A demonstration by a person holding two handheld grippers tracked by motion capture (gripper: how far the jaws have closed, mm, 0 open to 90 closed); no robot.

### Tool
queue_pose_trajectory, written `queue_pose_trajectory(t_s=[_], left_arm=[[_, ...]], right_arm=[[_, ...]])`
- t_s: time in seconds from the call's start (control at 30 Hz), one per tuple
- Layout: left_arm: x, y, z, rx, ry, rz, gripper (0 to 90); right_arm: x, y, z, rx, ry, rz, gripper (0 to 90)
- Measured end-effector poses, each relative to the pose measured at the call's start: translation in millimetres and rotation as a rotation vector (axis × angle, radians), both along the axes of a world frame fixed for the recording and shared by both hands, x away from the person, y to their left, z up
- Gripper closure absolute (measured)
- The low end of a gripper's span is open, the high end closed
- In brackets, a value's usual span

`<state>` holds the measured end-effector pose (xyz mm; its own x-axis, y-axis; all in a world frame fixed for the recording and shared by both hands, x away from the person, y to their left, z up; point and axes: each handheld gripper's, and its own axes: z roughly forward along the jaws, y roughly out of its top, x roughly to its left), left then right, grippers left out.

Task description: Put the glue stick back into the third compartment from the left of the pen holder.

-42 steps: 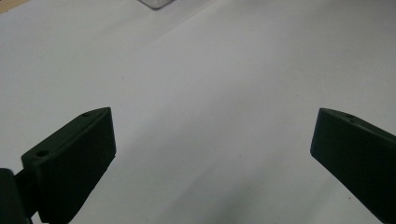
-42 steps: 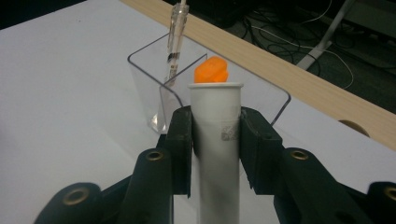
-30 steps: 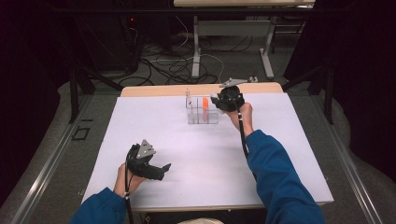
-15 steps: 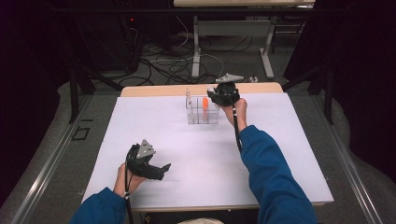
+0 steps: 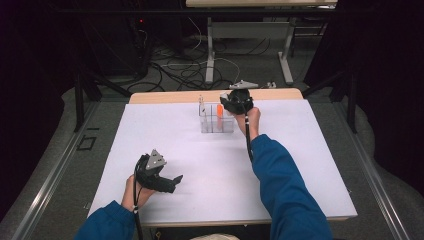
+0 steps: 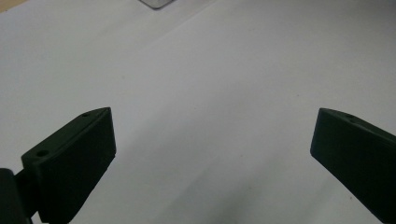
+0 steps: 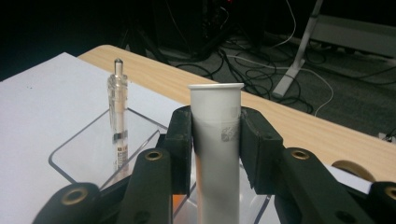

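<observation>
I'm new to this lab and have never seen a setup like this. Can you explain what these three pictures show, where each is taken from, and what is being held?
A person in blue sleeves sits at a table covered in white and holds a hand-operated two-jaw gripper in each hand. One picture looks down from above the person. The other two come from cameras riding on the grippers, looking along their black jaws.

The left gripper rests near the table's front edge, its jaws wide apart over bare white surface with nothing between them.

The right gripper is shut on an upright white tube at a clear plastic rack near the far edge. A clear pen-like tube stands in the rack, and something orange sits there too.
</observation>
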<state>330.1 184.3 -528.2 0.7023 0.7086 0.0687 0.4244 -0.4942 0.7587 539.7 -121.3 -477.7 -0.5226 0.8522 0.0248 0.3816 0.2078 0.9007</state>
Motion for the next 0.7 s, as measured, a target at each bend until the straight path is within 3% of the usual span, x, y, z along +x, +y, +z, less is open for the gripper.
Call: queue_pose_trajectory(t_s=[0.1, 0.17, 0.3, 0.7], left_arm=[[0.0, 0.0, 0.1, 0.001, 0.0, -0.001, 0.0], [-0.2, 0.7, 1.4, 0.004, 0.017, -0.009, 0.0], [0.0, -0.3, 0.2, 0.002, -0.001, -0.003, 0.0], [-0.6, -1.5, 0.3, 0.008, 0.004, 0.0, 0.0]], right_arm=[[-1.2, -2.4, -0.7, 0.007, 0.017, -0.005, 62.0], [-2.6, -4.6, 0.8, 0.003, 0.054, -0.006, 44.9], [-11.5, -14.3, 7.4, -0.007, 0.097, 0.003, 25.2], [-48.1, -38.7, 13.1, -0.063, 0.147, 0.099, 15.2]])
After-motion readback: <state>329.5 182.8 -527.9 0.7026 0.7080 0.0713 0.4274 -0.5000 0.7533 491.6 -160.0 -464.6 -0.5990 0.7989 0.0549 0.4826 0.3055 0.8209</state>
